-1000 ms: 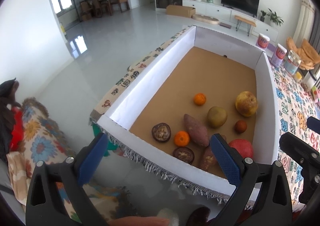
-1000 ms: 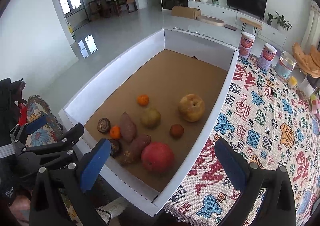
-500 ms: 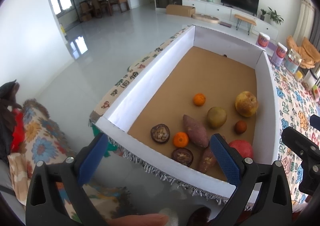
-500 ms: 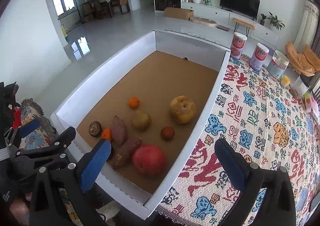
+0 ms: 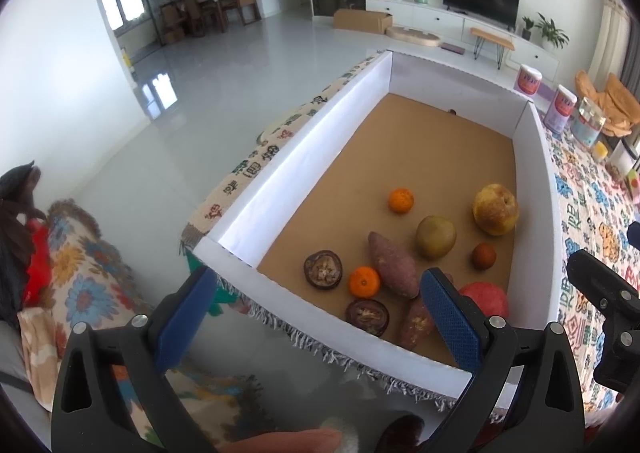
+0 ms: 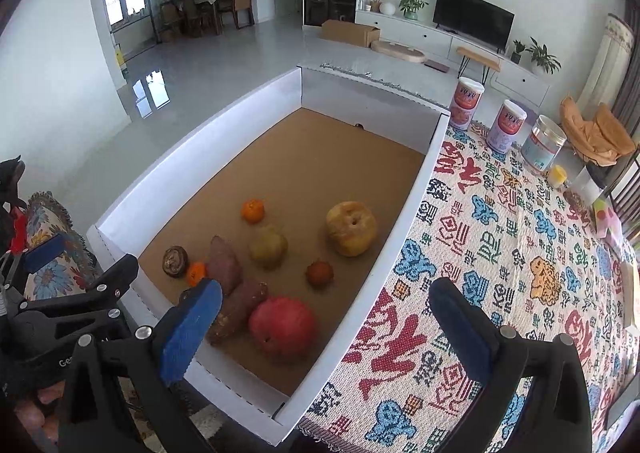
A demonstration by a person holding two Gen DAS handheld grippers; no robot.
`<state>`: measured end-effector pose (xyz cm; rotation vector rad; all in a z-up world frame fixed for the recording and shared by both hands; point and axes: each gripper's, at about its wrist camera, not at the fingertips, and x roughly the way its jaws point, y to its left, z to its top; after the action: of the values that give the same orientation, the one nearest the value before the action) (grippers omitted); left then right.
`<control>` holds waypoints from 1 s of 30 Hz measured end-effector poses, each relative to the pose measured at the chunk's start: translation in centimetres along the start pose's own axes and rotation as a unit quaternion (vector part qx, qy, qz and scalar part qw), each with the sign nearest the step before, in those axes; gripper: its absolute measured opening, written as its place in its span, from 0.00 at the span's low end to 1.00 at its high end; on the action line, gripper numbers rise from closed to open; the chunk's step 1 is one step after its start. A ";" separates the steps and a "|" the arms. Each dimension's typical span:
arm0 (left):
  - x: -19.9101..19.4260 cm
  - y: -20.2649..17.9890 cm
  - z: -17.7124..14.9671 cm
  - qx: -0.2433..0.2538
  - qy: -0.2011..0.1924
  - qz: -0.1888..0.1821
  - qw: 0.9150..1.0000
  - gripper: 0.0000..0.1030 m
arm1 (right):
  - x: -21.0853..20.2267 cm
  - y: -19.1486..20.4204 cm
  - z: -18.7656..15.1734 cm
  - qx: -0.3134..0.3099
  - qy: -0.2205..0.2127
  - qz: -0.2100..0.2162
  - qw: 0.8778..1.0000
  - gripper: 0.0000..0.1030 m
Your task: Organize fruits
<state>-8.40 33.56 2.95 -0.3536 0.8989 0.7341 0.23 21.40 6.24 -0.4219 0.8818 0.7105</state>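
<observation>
A white-walled cardboard box (image 5: 304,157) (image 6: 416,189) with a brown floor holds the fruit at its near end: a red pomegranate (image 6: 283,327), a yellow pear (image 6: 351,228), a green-brown fruit (image 6: 268,247), two sweet potatoes (image 6: 224,265), two small oranges (image 5: 401,200), a small brown fruit (image 6: 319,273) and dark halved fruits (image 5: 323,269). My left gripper (image 5: 316,317) is open and empty, above the box's near left corner. My right gripper (image 6: 324,327) is open and empty, above the near right wall, over the pomegranate.
The box sits on a table with a patterned cloth (image 6: 520,253). Two pink canisters (image 6: 466,103) and a clear jar (image 6: 543,149) stand at the far right. A floral-covered seat (image 5: 76,277) lies left. Each gripper shows in the other's view (image 5: 608,309) (image 6: 68,313).
Both grippers have shifted slightly, so the box and fruit sit a little differently in each view. Both stay open and empty. The fruit has not moved.
</observation>
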 end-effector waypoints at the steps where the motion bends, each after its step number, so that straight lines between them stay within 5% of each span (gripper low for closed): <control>1: 0.0 0.0 0.0 0.000 0.000 0.000 1.000 0.99 | 0.0 0.1 0.0 -0.001 0.000 0.000 1.000 1.00; 30: 0.8 0.0 0.0 0.000 0.008 -0.019 1.000 0.99 | 0.4 0.8 0.2 -0.009 0.008 -0.006 1.000 1.00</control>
<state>-8.05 33.90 2.32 -0.3766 0.9058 0.6970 -0.05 22.21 5.97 -0.4491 0.8887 0.7048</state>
